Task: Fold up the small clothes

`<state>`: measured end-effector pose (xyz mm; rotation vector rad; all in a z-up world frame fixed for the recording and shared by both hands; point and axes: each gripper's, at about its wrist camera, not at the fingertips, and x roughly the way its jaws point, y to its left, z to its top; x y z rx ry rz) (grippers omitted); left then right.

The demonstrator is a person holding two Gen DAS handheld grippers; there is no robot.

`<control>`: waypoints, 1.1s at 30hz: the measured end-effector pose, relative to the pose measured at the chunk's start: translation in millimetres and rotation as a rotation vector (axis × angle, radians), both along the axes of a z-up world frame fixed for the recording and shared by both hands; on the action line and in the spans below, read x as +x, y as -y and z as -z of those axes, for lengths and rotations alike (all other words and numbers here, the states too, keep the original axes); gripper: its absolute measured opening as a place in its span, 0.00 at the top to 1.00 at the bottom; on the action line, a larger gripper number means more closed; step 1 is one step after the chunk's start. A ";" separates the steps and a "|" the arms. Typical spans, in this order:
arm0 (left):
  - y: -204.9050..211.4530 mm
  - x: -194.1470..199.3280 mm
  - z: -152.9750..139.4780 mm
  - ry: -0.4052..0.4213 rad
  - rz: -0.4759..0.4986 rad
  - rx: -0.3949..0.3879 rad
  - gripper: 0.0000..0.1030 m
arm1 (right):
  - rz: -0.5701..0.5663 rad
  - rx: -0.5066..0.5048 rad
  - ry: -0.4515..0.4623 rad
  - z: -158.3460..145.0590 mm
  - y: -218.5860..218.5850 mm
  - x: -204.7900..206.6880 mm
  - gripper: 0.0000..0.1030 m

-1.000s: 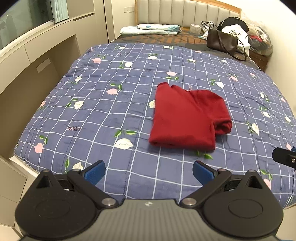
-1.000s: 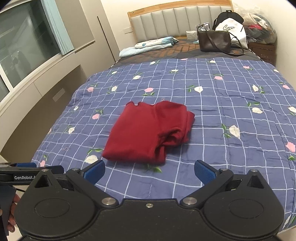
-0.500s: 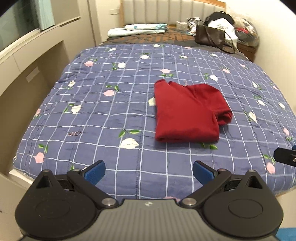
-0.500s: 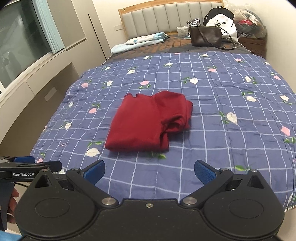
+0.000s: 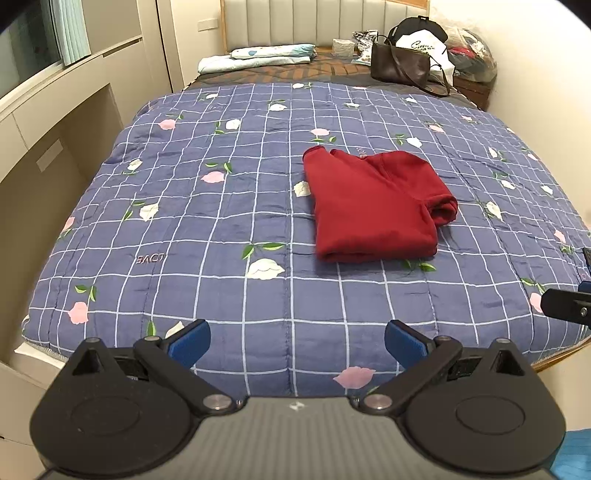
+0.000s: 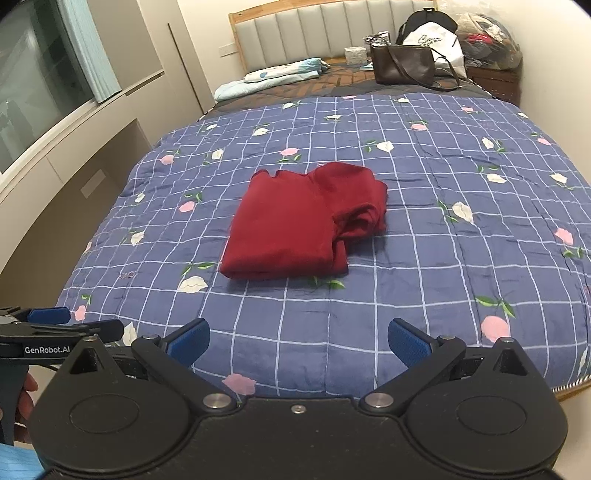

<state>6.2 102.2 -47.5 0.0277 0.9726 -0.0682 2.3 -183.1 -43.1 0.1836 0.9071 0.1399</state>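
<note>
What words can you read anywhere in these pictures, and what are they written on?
"GenRobot.AI": white letters on the side of the black left claw, seen from the right wrist camera.
"LOVE": stitched upside down on the blue checked flower quilt.
Black cursive print on the white shopping bag by the grey padded headboard: too small to read.
Faint stitching beside the folded dark red garment: too blurred to read.

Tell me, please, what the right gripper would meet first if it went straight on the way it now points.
Probably the blue floral checked quilt near the bed's foot: the right gripper, jaws open, points slightly downward across it. If it cleared the quilt, the folded dark red garment comes next, though depth is hard to judge.
</note>
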 end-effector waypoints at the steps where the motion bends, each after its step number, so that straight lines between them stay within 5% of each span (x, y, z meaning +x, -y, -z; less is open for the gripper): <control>1: -1.6 -0.8 0.2 -0.002 -0.002 -0.002 0.01 | 0.006 0.000 -0.001 -0.1 -0.2 -0.9 0.01; 33: 7.4 -11.2 2.2 -0.024 0.011 0.003 0.01 | 0.005 0.003 -0.014 -0.3 4.7 -5.7 0.01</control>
